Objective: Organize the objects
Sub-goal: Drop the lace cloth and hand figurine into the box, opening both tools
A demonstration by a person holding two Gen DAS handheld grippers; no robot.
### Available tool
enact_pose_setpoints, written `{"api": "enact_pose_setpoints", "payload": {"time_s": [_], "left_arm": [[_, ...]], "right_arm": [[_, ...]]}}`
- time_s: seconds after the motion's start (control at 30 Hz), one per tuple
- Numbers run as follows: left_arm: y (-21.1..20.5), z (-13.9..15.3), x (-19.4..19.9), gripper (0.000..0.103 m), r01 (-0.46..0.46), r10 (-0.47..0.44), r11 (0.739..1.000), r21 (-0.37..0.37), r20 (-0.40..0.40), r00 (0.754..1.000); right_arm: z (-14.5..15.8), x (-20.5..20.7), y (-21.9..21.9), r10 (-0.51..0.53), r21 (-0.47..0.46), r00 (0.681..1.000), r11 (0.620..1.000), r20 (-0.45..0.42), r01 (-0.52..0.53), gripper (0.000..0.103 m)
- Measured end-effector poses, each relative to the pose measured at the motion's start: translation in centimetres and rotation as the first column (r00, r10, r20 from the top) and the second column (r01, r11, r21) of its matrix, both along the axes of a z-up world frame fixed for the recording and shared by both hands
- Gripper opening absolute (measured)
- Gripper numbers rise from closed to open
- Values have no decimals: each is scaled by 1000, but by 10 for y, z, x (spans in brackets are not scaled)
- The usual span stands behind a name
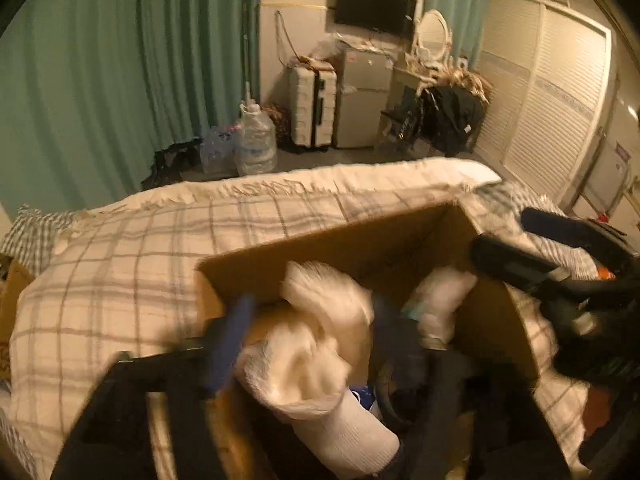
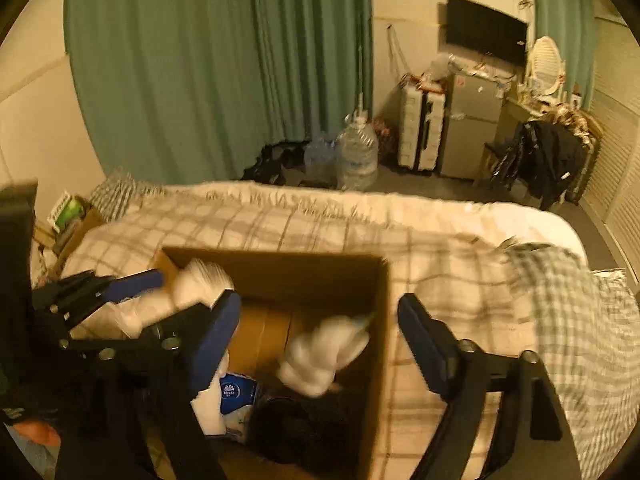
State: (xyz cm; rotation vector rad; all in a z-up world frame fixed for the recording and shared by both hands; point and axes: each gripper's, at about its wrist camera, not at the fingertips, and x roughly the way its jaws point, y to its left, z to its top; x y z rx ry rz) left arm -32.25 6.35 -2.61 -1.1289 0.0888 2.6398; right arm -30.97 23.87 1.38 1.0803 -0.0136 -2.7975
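Observation:
An open cardboard box (image 1: 328,236) (image 2: 280,266) sits on a plaid bed cover. My left gripper (image 1: 310,336) hangs over the box with a bundle of white cloth (image 1: 320,328) between its blue fingers (image 1: 228,344); the view is blurred. In the right wrist view the left gripper (image 2: 176,292) shows at the left with the white cloth (image 2: 200,284) in it. My right gripper (image 2: 320,340) is open and empty above the box's right wall. A second white bundle (image 2: 324,354) lies blurred inside the box beside a blue-labelled pack (image 2: 236,394) and a dark item (image 2: 296,428).
The plaid cover (image 1: 140,264) spreads around the box. Past the bed are a large water bottle (image 1: 254,140), a white suitcase (image 1: 312,106), a small fridge (image 1: 362,100) and a chair with dark clothes (image 1: 448,116). A small box (image 2: 72,216) sits at the bed's left.

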Motion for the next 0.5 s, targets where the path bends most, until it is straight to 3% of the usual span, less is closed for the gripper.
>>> {"api": "enact_pose_setpoints", "payload": {"time_s": [0.13, 0.3, 0.5], "left_arm": [[-10, 28, 20, 84, -33, 34, 999, 8, -29, 999], [-29, 72, 67, 96, -59, 61, 998, 25, -74, 995], [-49, 96, 132, 100, -84, 81, 996, -18, -130, 988]], "right_arm": [[37, 25, 11, -38, -10, 999, 999, -7, 38, 82], [80, 80, 11, -72, 73, 997, 995, -15, 73, 82], [99, 154, -10, -34, 136, 999, 990, -34, 39, 82]]}}
